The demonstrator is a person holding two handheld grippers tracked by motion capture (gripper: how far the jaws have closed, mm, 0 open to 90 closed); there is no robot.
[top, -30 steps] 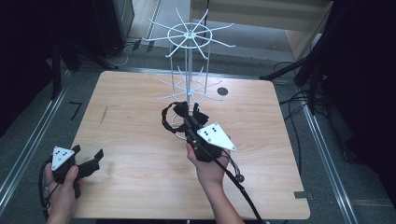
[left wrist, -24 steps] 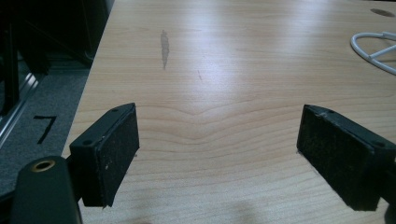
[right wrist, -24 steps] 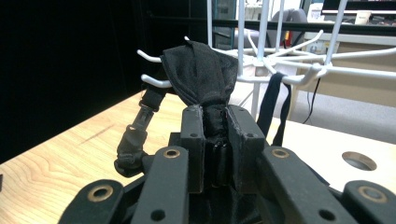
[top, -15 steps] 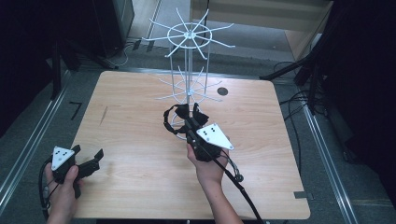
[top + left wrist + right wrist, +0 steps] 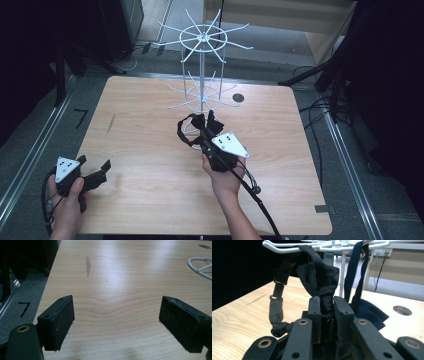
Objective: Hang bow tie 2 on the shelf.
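Black bow tie [image 5: 322, 282] (strap looped) below rack [image 5: 202, 75]

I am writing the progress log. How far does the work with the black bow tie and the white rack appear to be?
In hand: the right hand-held gripper is shut on the black bow tie, its strap draped over a white rack arm. Left: release it. The left hand-held gripper is open over the table.

Table [image 5: 150, 150] pale wood (smooth, faint sheen); bow tie [image 5: 322, 280] black cloth.

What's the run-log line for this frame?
right tongs: shut on black bow tie, strap over white wire rack arm | left tongs: open, empty, low over wooden table near-left corner
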